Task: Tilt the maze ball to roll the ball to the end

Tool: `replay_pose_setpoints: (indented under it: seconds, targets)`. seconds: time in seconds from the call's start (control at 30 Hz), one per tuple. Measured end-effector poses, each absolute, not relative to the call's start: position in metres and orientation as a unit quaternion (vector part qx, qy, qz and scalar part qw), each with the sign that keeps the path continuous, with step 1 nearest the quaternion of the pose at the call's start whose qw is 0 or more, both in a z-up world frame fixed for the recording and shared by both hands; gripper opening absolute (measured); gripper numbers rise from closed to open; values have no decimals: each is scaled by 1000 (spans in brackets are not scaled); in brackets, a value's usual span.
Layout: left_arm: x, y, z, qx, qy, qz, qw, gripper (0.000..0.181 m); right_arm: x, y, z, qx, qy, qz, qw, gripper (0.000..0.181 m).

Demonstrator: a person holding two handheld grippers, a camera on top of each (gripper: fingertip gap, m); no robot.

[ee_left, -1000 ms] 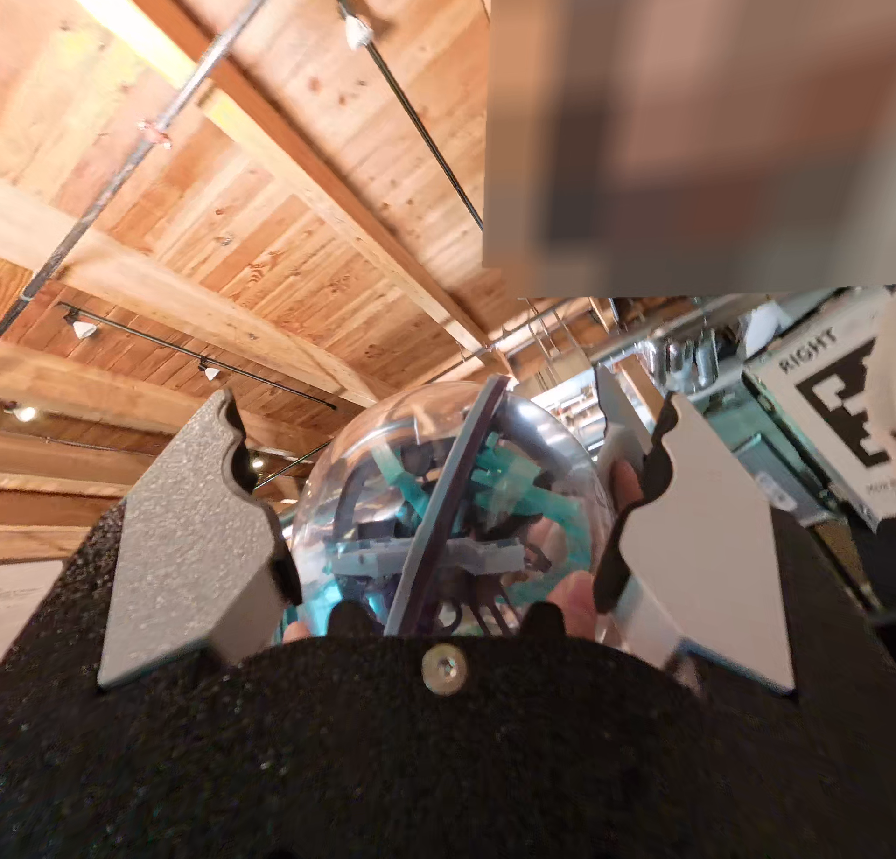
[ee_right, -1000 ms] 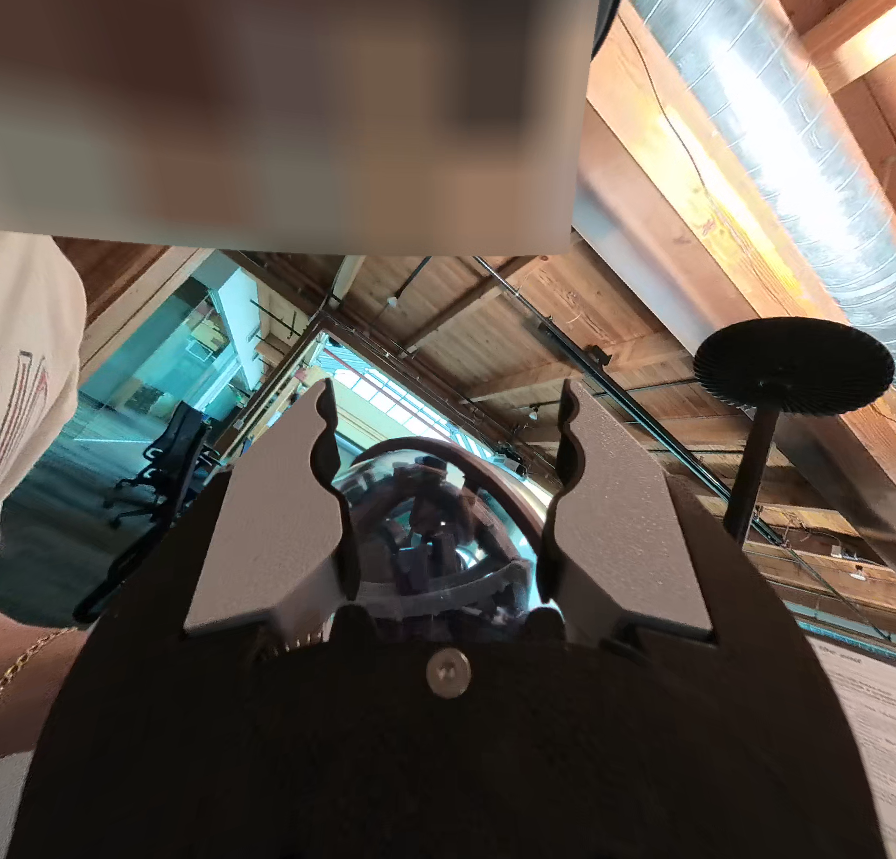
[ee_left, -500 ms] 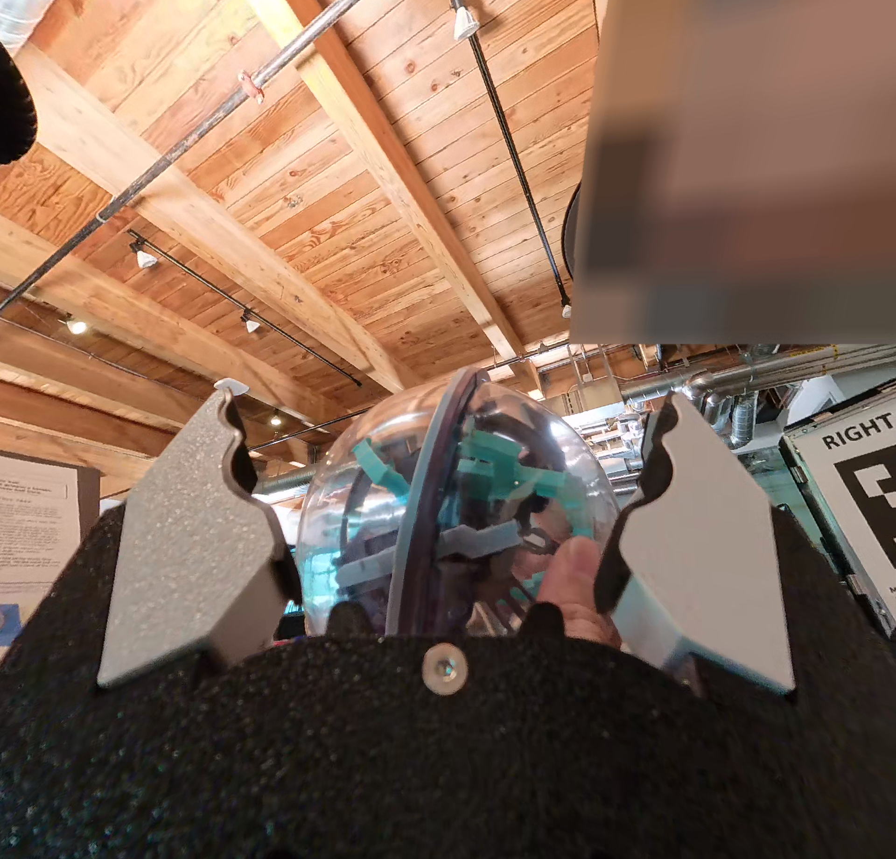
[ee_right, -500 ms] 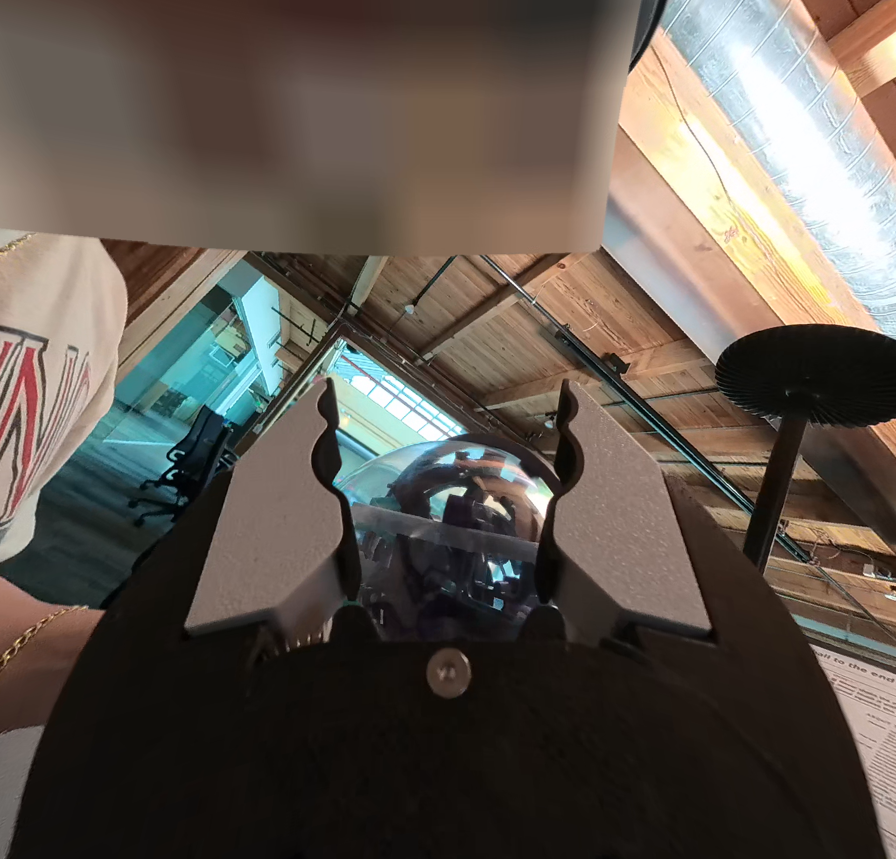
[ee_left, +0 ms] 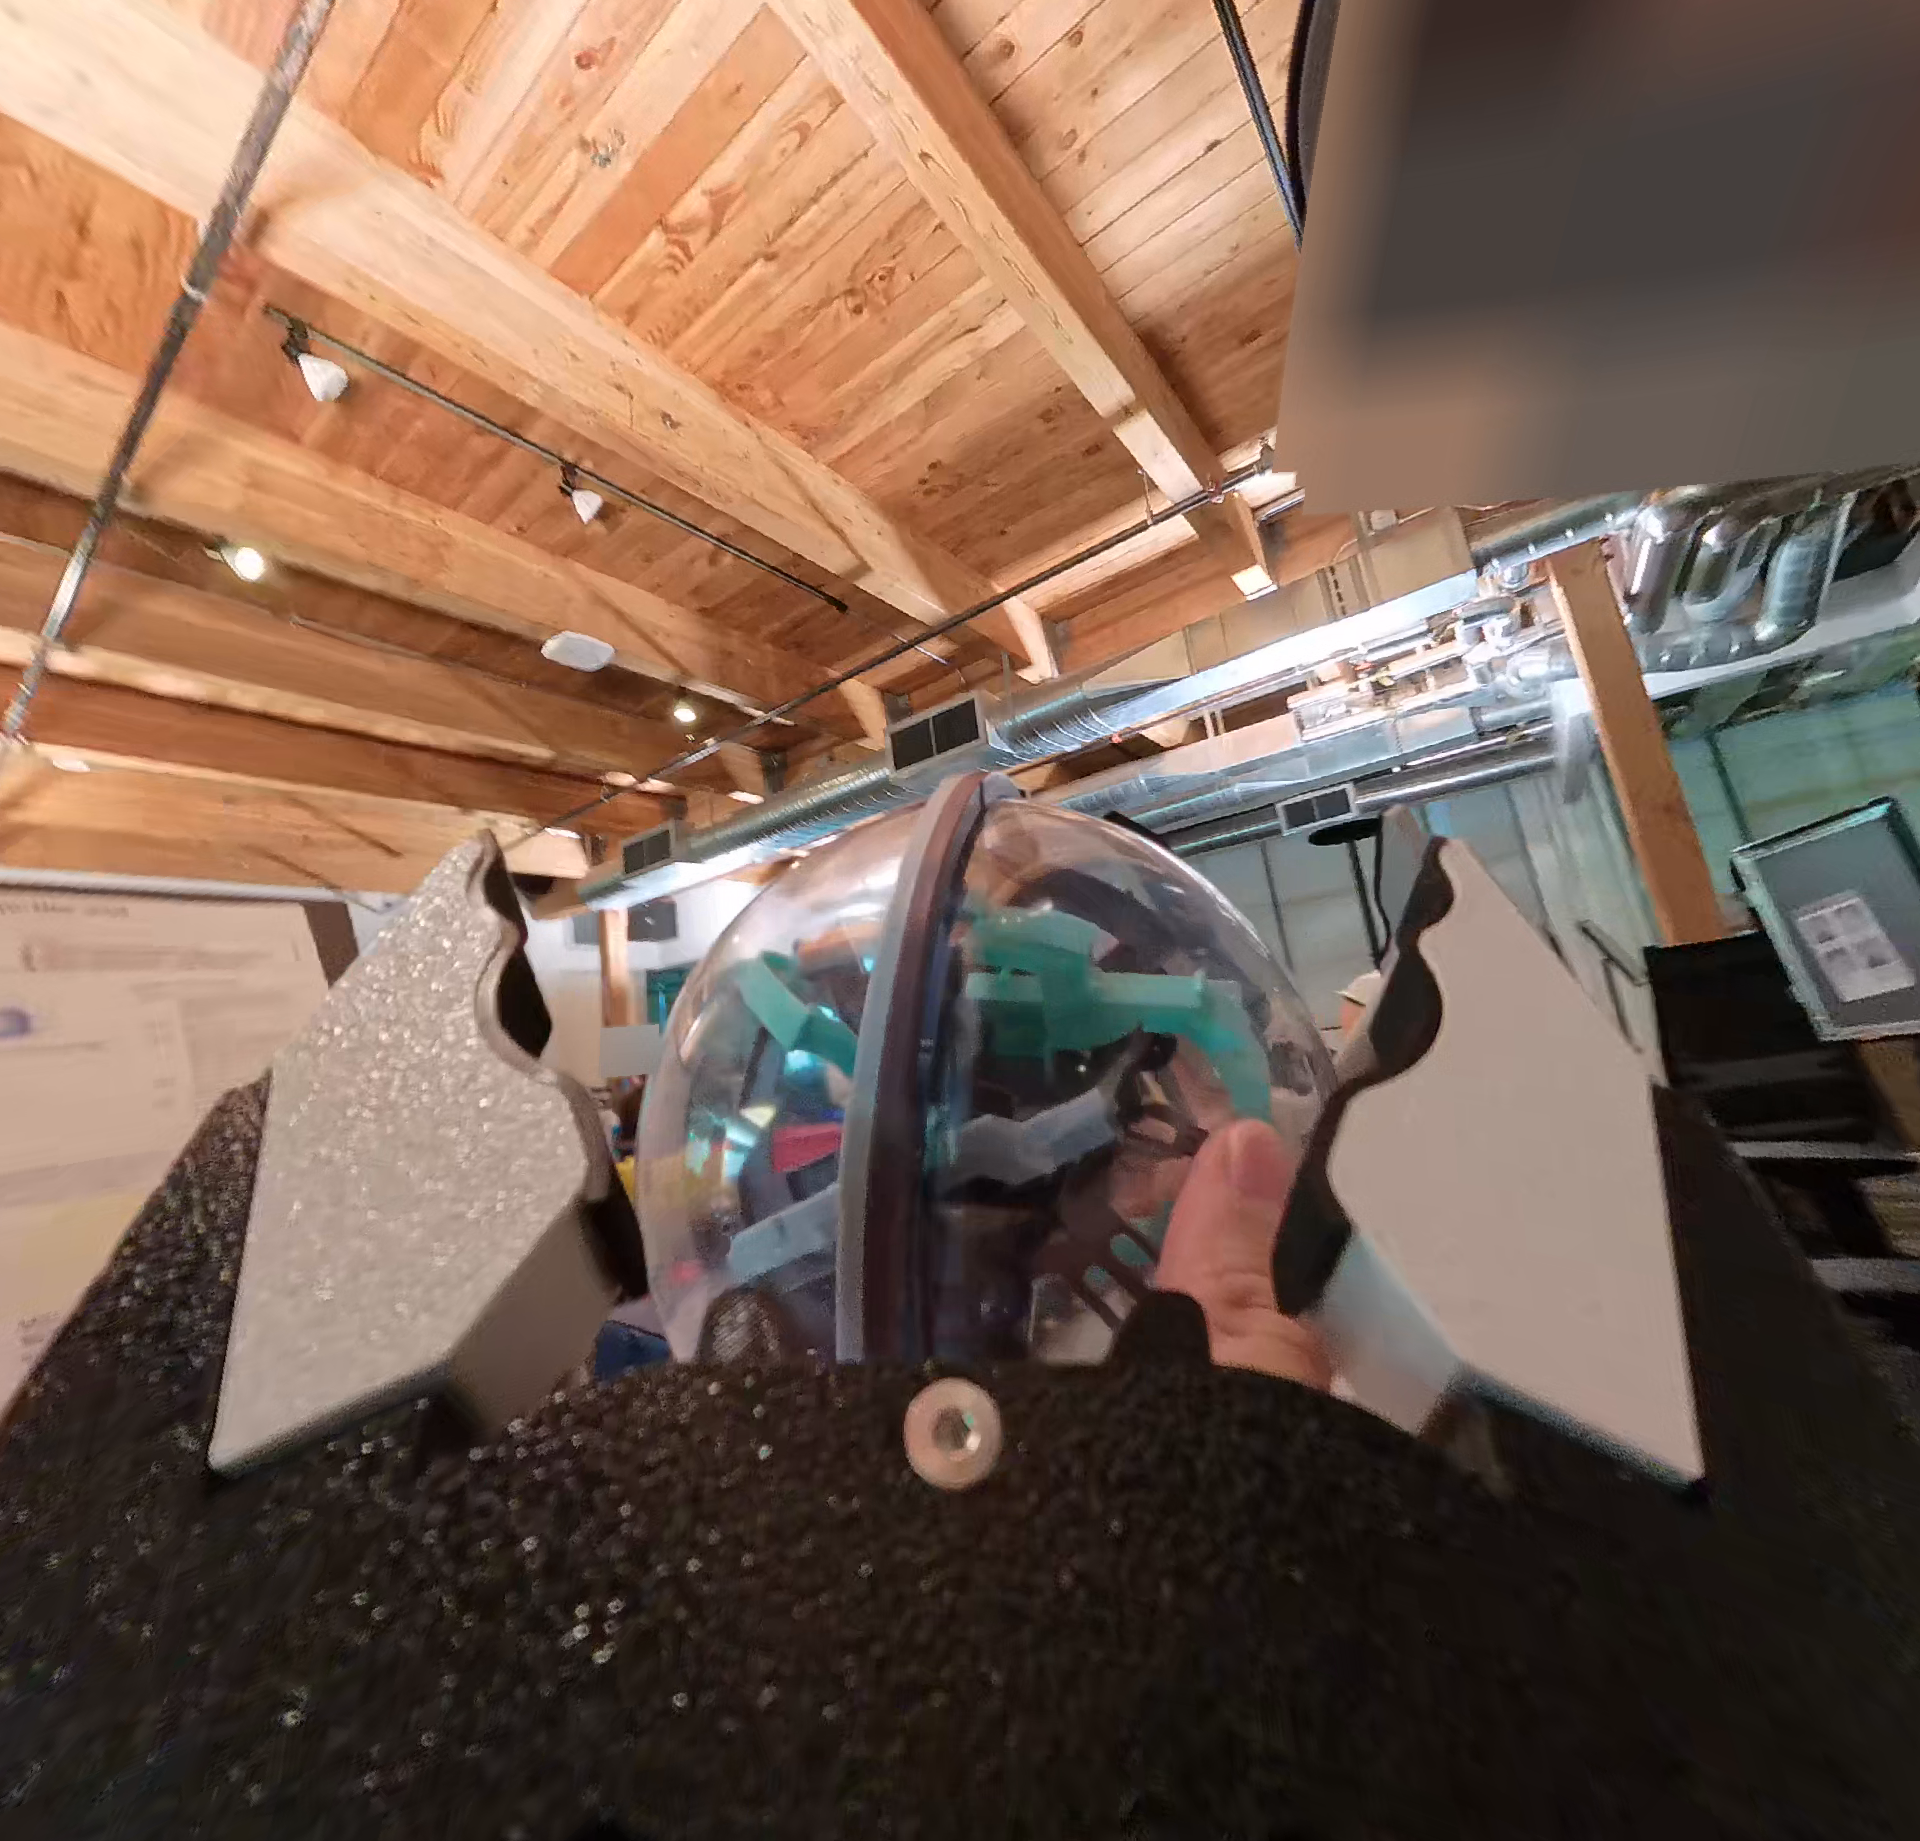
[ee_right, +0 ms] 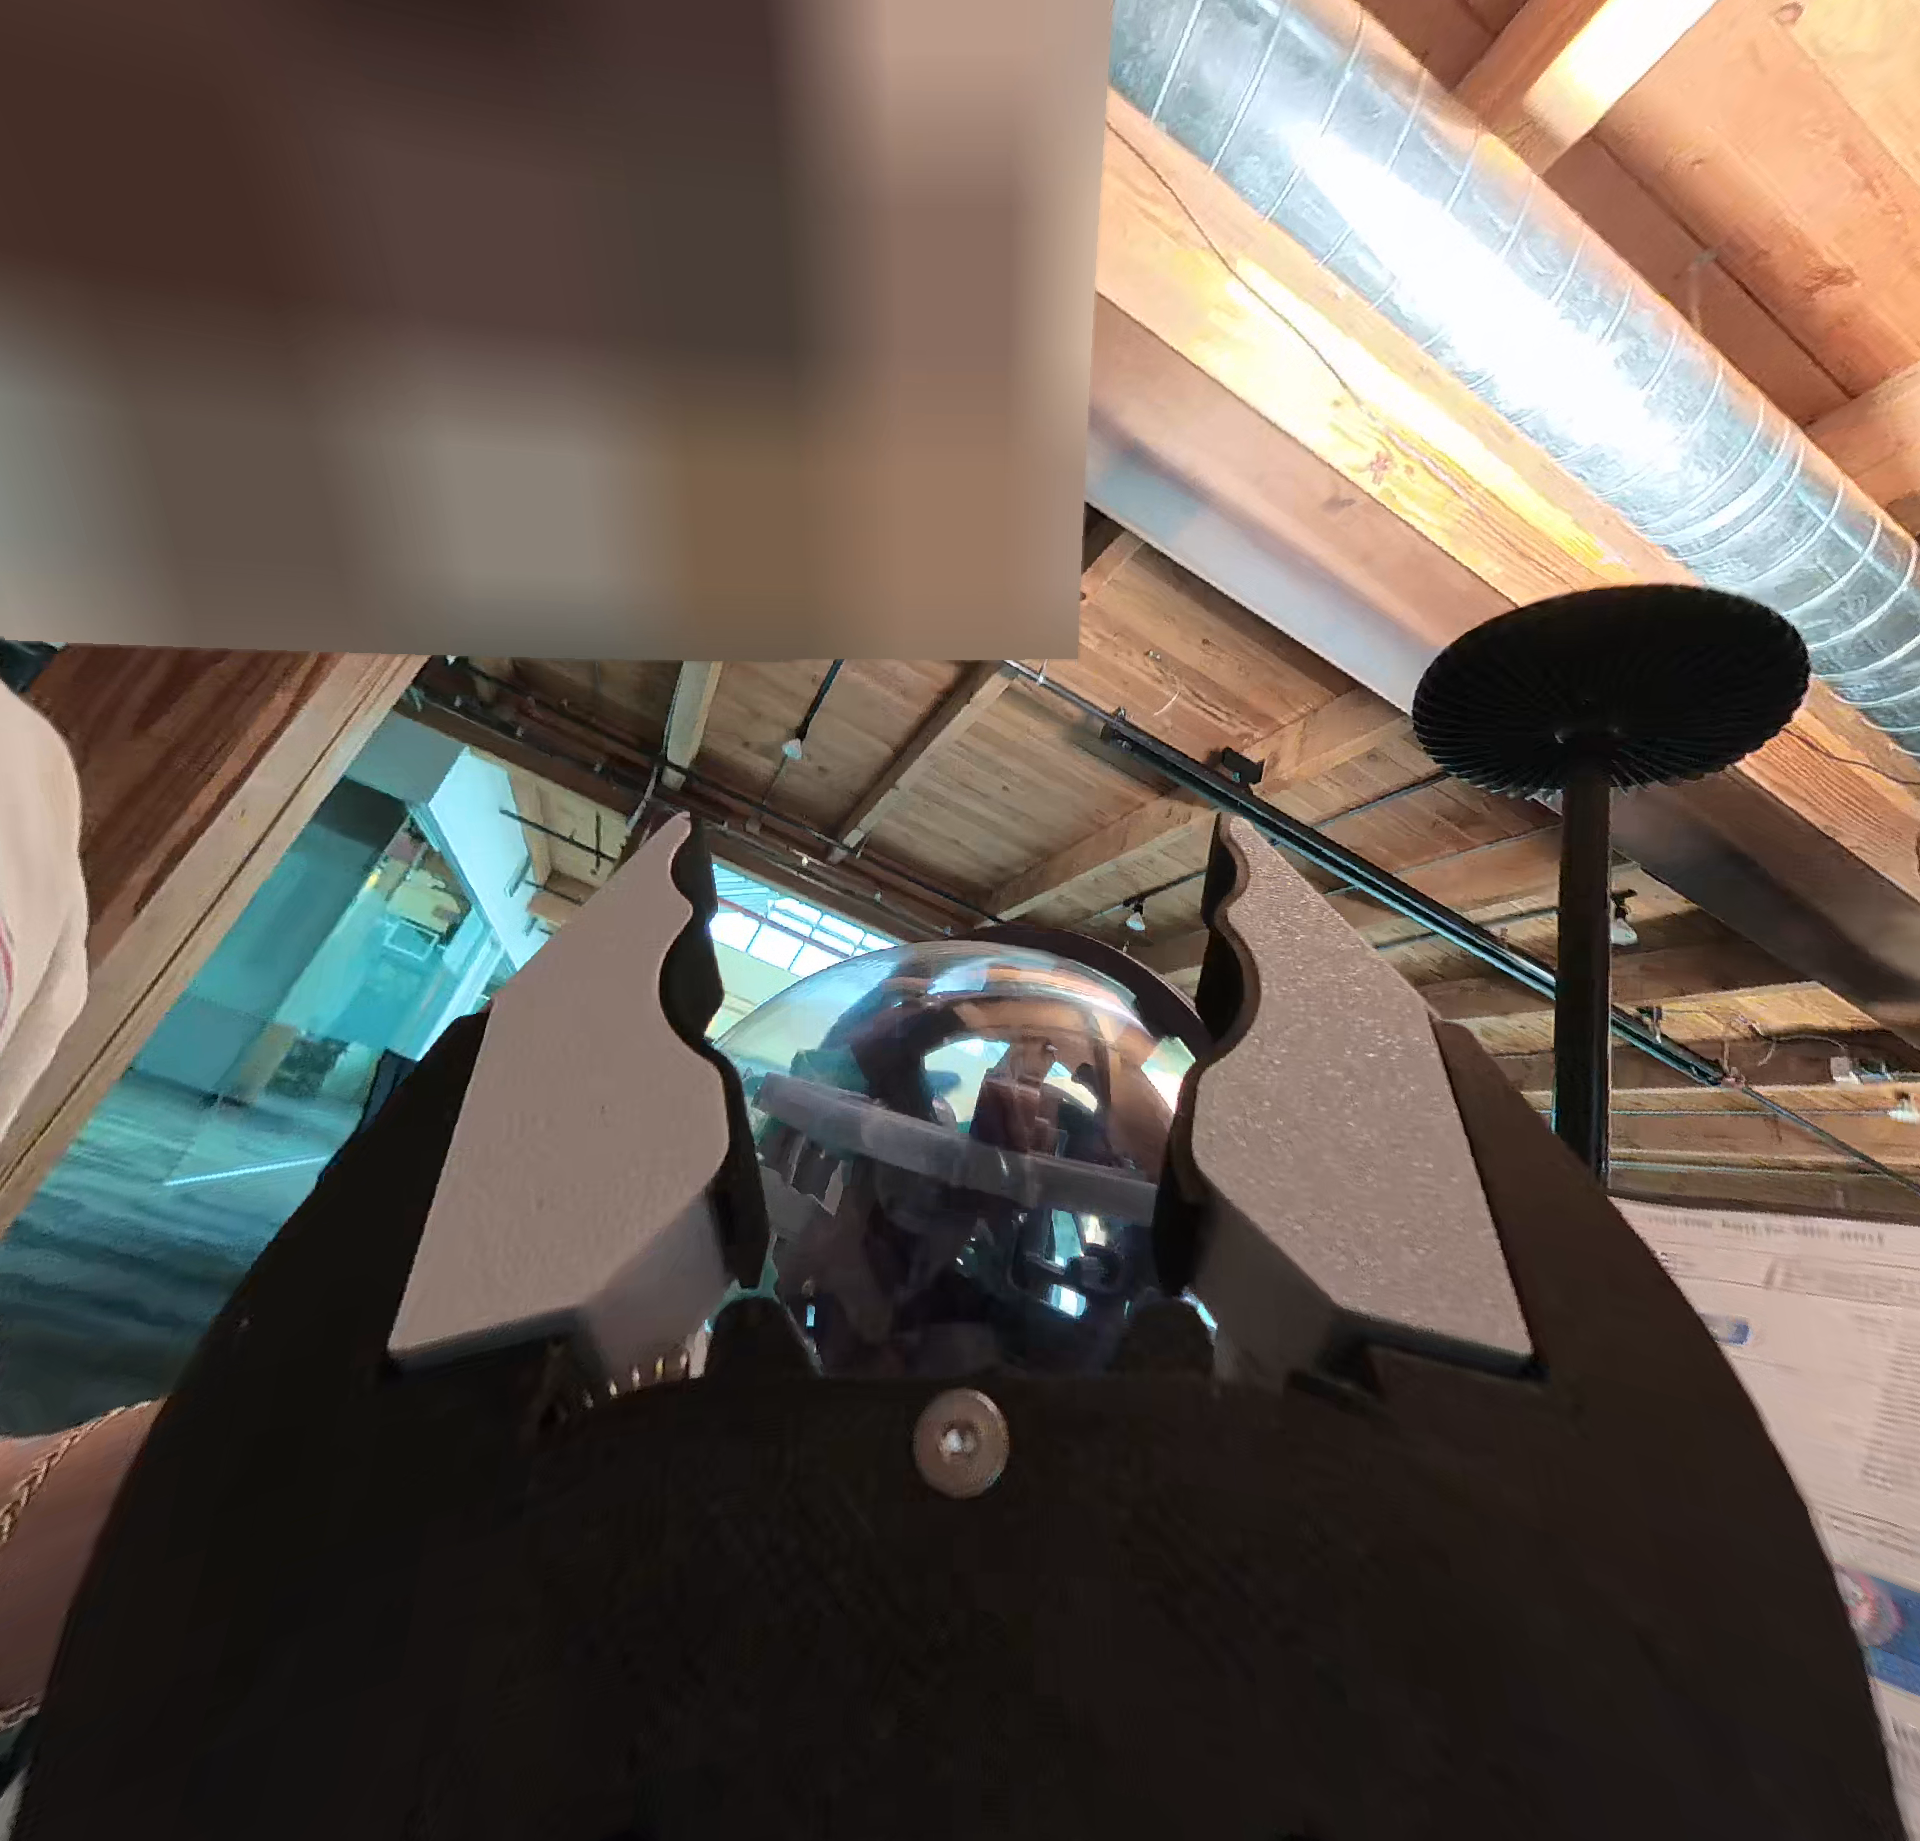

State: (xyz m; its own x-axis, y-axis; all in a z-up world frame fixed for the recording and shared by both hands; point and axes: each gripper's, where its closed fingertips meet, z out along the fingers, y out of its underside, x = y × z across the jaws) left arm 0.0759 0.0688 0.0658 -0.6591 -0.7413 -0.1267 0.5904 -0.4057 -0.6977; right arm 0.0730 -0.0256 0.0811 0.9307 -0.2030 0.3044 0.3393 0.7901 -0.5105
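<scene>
Two grippers clamped the clear maze ball [ee_left: 977, 1095] from opposite sides: the left gripper [ee_left: 961, 970] wide around it, the right gripper [ee_right: 956, 970] narrower. A bare thumb [ee_left: 1221, 1241] pressed its right face. Overhead ran wooden beams [ee_left: 644, 337], a silver duct [ee_right: 1507, 264] and a black disc on a pole [ee_right: 1610, 700]; printed posters [ee_left: 125, 1022] hung left, text blurred.

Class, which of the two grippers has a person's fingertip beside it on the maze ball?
The left gripper: a fingertip lies on the maze ball beside one of its fingers; the right gripper view shows no fingertip.
</scene>
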Motion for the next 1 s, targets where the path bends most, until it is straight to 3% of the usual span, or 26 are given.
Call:
replay_pose_setpoints:
  seconds: [0.27,0.4,0.77,1.0]
  targets:
    - [47,60,130,48,315,-809,493,157,56,-35,126,-244,-217,-192,926,107]
    - [30,58,147,93,296,-813,493,157,35,-37,146,-231,-239,-227,915,111]
    - [-37,68,135,91,235,-884,394,158,-60,-27,142,-261,-301,-308,864,107]
    - [-119,54,93,112,235,-880,398,157,-140,-35,99,-268,-335,-308,849,112]
